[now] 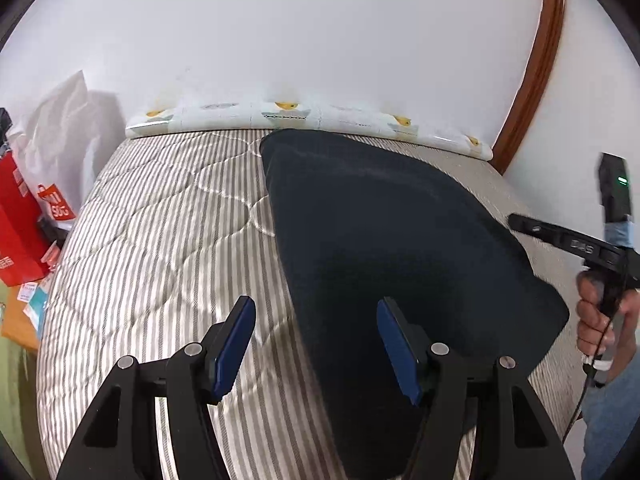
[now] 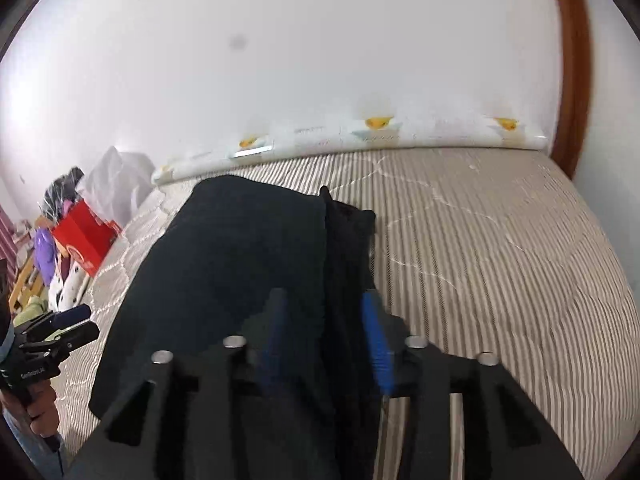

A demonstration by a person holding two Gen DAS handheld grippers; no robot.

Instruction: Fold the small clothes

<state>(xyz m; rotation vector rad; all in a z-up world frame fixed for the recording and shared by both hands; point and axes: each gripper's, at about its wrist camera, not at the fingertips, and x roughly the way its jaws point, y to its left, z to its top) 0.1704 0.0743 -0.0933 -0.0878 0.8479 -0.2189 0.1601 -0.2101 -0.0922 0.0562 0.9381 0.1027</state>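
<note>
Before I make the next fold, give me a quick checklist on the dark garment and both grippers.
1. Left gripper empty, jaws apart above the bed: ok.
2. Right gripper free of cloth: cannot tell; blurred, dark garment runs between its fingers.
3. Garment lying flat: not ok; bunched folds along its right edge in the right wrist view.
4. Garment fully on the striped quilt: ok.
5. Grippers apart from each other: ok.
6. Quilt free beside the garment for folding: ok.
</note>
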